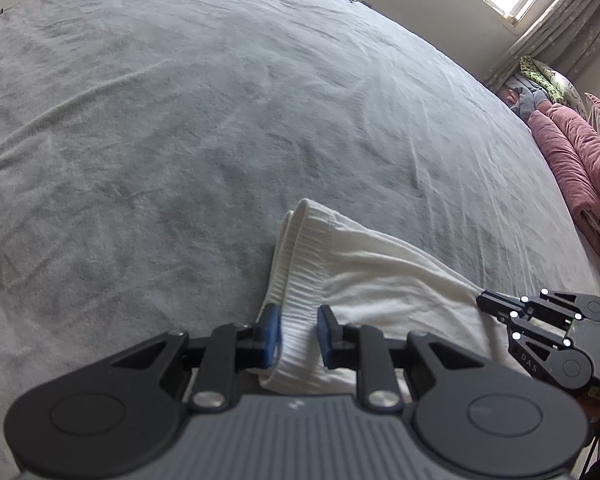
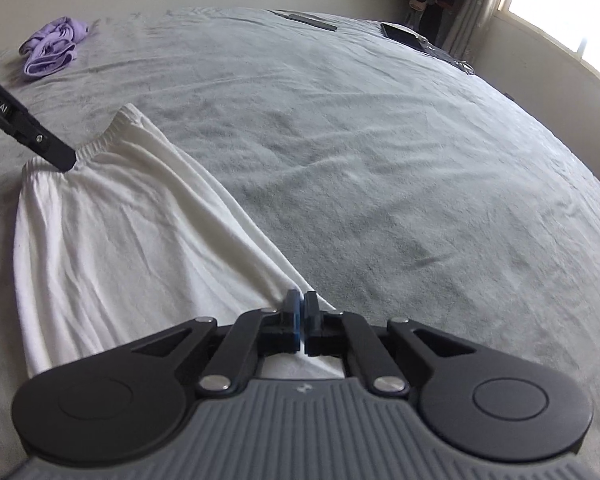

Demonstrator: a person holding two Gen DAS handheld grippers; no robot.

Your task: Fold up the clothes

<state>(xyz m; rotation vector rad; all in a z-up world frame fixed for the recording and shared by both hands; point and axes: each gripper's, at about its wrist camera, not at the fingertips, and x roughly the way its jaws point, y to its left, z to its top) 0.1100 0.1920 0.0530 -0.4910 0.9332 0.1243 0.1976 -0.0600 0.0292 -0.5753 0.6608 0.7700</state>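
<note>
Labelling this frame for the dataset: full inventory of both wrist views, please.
white garment: 1, white with ribbed elastic waistband, lying on the near part of the bed, held at both ends
bed cover: 1, grey, wrinkled, fills most of both views
purple garment: 1, lilac, crumpled, far left of the bed
flat dark items: at least 2, black, far edge of the bed; too small to tell what they are
pink blanket: 1, rolled, along the right edge of the bed
curtains: grey, by the window
left gripper: 1, black, blue pads, astride the waistband
right gripper: 1, black, shut on the garment's other end
</note>
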